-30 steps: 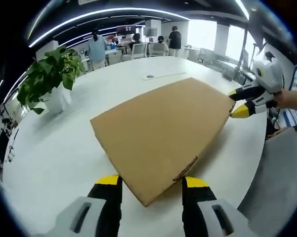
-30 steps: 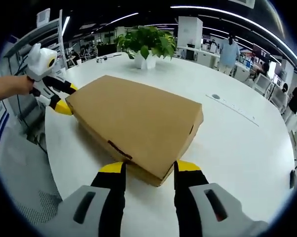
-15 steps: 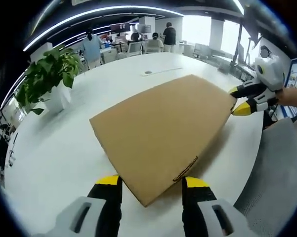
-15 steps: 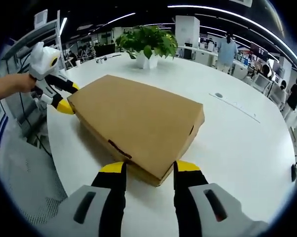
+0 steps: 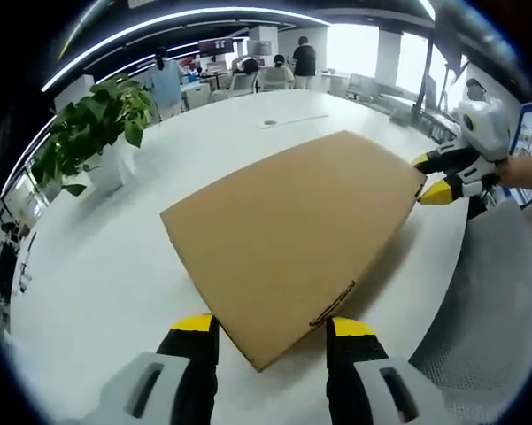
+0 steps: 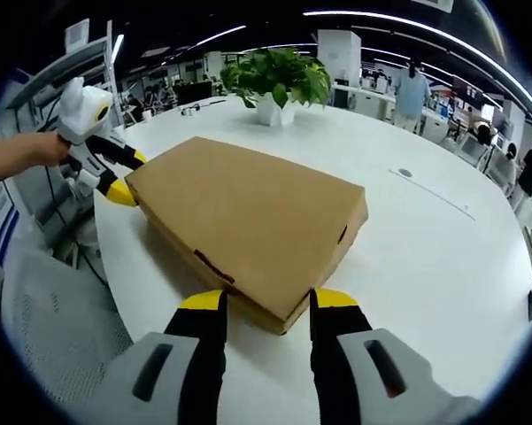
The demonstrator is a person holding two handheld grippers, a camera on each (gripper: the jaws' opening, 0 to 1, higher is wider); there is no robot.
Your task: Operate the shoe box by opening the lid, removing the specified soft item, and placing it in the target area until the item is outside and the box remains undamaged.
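Left gripper (image 5: pixel 270 332) has its jaws spread, straddling one corner of the shoe box (image 5: pixel 292 235), lid closed, flat on the white desk (image 5: pixel 106 266). Right gripper (image 6: pixel 258 305) has its jaws spread around the opposite corner, tips level with the box edge; contact not clear. Potted plant (image 6: pixel 276 81) sits on the far side of the desk.

Plain tan-brown shoe box (image 5: pixel 292 235), unpatterned. Glossy white table (image 5: pixel 106 266). Green-leaved plant (image 5: pixel 93 124) in white pot (image 5: pixel 104 174). Black jaws tipped yellow, grey bodies, on left hand-held gripper (image 5: pixel 270 324) and right hand-held gripper (image 6: pixel 258 299).
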